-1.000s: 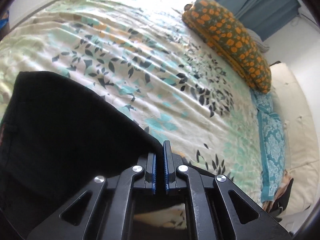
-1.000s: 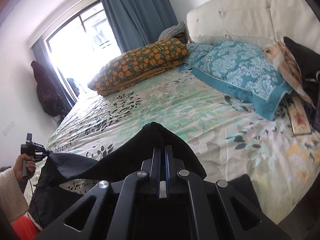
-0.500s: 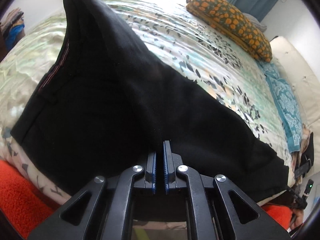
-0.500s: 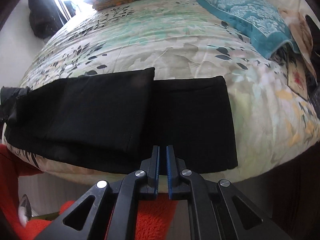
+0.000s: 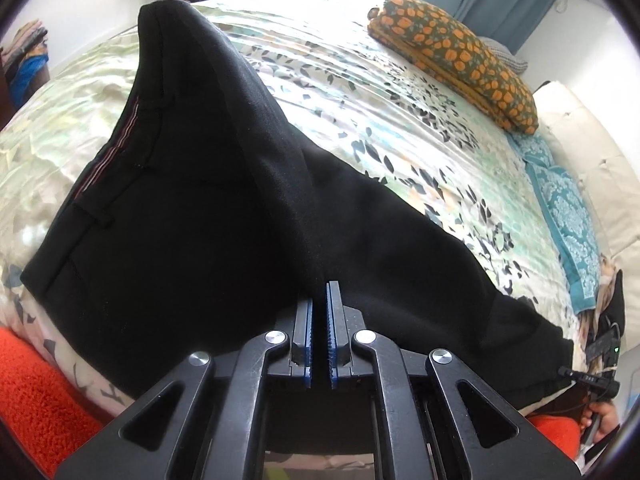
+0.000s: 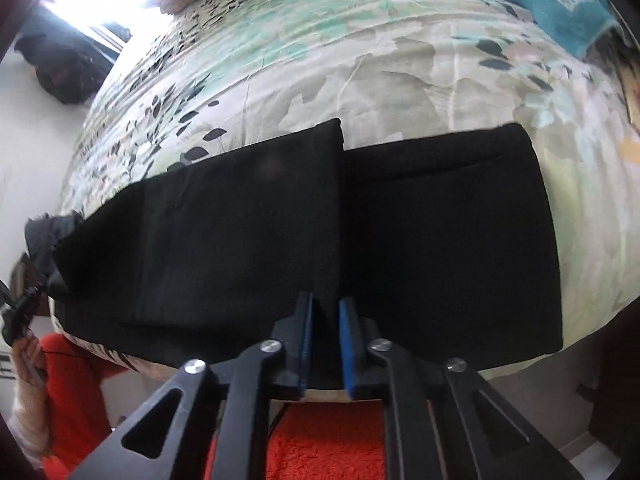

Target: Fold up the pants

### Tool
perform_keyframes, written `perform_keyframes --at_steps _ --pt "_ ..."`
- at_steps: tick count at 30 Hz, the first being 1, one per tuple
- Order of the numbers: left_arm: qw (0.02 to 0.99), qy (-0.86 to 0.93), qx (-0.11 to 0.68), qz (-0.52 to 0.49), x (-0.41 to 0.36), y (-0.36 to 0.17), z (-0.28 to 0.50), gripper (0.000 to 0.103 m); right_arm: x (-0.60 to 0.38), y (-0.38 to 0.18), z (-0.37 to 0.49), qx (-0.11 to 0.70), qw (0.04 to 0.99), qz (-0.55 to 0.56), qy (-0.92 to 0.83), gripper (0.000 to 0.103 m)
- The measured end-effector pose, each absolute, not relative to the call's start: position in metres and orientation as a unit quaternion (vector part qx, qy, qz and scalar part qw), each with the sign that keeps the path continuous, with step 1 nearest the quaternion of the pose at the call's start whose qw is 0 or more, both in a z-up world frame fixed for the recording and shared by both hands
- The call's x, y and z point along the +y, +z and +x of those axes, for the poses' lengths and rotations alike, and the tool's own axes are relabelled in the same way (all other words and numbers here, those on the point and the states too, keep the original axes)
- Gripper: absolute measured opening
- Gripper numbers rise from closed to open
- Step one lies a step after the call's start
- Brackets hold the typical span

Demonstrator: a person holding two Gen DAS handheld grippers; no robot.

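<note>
Pants (image 6: 248, 240) lie black, doubled over on the bedspread (image 6: 360, 60); left fingers (image 5: 335, 320) apparently pinch cloth, right fingers (image 6: 347, 328) opening.

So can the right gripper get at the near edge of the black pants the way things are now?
Probably yes. The right gripper points down right at the near edge of the pants on the bed; its jaws are opening with black cloth between them, and nothing else lies in the way.

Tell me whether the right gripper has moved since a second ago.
Yes. The right gripper has tipped down toward the near bed edge: the teal pillow, earlier mid-view, now sits at the top, and black pants fill the view.
</note>
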State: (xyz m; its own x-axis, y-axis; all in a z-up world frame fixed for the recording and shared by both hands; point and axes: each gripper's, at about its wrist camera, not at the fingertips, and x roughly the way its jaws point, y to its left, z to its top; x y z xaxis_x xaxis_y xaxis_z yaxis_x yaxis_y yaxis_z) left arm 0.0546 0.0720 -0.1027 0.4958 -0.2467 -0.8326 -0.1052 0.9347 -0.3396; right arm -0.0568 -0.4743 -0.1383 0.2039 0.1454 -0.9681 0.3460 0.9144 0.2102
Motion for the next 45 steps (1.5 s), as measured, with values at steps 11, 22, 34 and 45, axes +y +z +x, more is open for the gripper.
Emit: perform_keyframes --at_steps 11,22,34,45 --pt "0.826 -0.104 0.54 -0.124 0.019 -0.117 -0.016 0.004 -0.513 -0.101 -0.102 0.593 0.771 0.16 -0.171 0.005" --pt "0.813 -0.118 0.56 -0.104 0.003 -0.125 -0.016 0.004 -0.538 -0.107 -0.121 0.588 0.759 0.183 -0.211 0.005" --pt "0.807 -0.125 0.573 -0.073 0.001 -0.132 -0.026 0.007 -0.548 -0.115 -0.127 0.579 0.753 0.202 -0.238 0.007" --pt "0.862 -0.098 0.497 -0.022 0.031 -0.083 -0.023 0.063 -0.511 -0.052 -0.136 0.515 0.801 0.124 -0.279 0.068"
